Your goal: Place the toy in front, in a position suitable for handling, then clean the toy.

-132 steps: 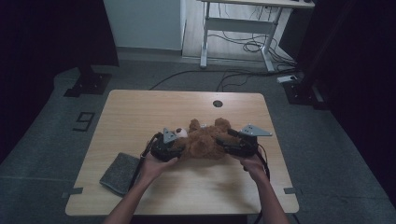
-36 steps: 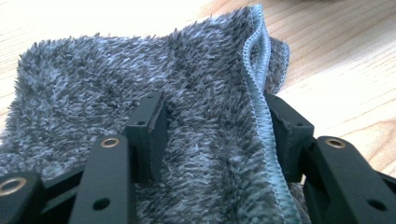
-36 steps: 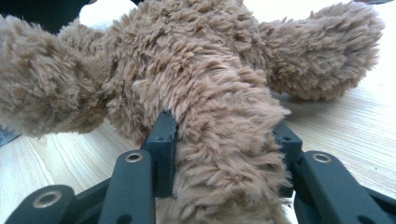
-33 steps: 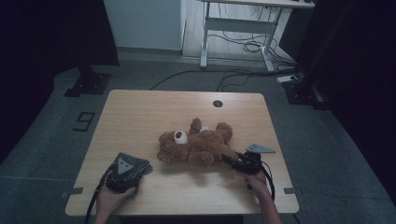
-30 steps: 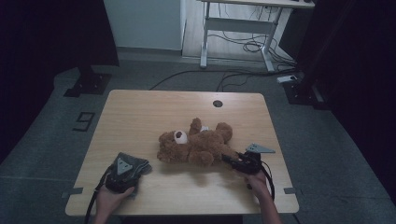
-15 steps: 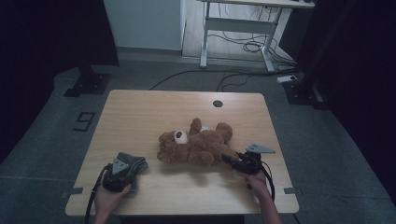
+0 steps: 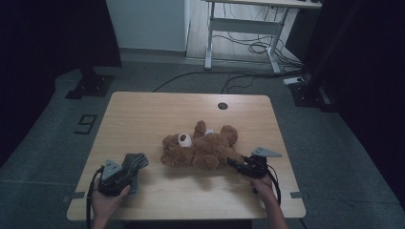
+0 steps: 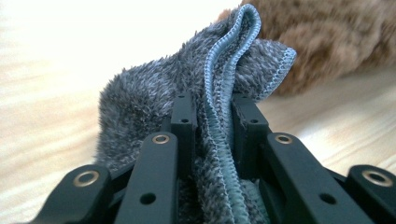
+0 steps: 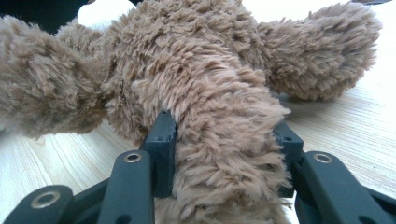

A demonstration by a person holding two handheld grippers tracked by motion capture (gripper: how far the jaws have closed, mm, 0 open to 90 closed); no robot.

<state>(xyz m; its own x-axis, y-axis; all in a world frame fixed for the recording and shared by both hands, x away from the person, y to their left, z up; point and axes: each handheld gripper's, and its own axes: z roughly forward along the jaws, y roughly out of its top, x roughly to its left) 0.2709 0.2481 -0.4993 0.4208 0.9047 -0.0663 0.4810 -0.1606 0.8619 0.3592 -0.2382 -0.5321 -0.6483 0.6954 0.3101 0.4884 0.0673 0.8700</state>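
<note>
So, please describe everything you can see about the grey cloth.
The grey cloth is small and fluffy, like fleece or microfibre, with a lighter blue-grey stitched hem. It is bunched and folded, not spread flat. It sits near the front left corner of the wooden table, left of the brown teddy bear and apart from it. The left hand-held gripper is shut on it, pinching a folded edge between the pads, so part of it stands up.

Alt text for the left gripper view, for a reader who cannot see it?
A hand-held gripper has its two black jaws shut on a bunched grey fleecy cloth, the cloth's blue-grey stitched hem running up between them. Behind the cloth lies brown plush from a teddy bear on a pale wooden table.
</note>
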